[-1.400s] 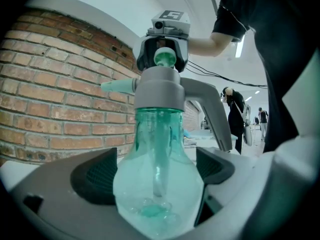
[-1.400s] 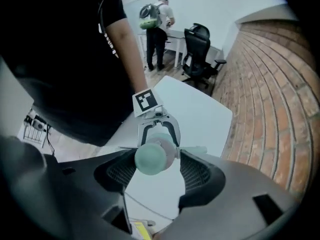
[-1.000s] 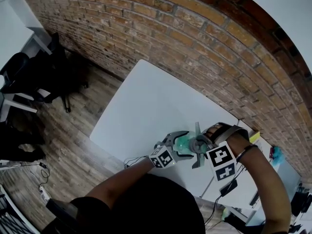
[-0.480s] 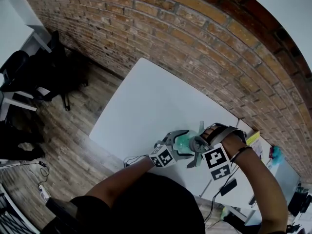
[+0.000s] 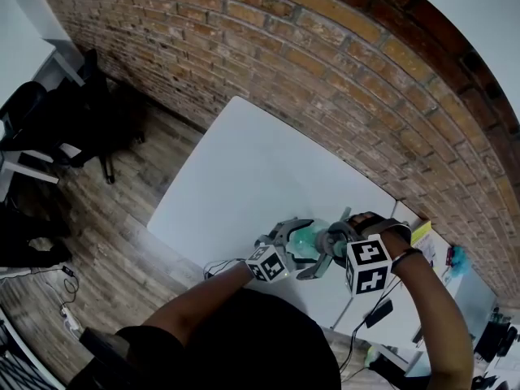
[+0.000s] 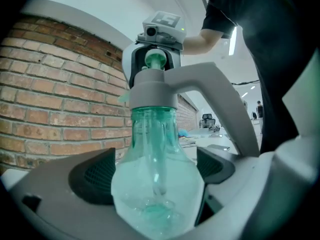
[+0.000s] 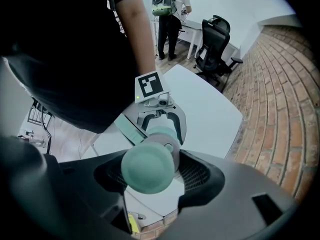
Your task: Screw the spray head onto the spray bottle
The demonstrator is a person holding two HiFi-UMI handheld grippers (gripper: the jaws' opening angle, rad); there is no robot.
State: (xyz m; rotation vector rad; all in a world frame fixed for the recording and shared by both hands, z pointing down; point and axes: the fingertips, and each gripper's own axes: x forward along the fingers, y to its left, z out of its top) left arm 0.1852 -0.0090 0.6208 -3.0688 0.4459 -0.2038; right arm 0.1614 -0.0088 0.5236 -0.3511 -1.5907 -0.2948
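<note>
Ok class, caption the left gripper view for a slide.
The left hand-held gripper clamps a spray bottle, spray head on top.

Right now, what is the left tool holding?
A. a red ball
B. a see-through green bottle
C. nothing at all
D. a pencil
B: in the left gripper view the left tool has its dark pads on either side of the see-through green spray bottle, which has the grey spray head on its neck.
</note>
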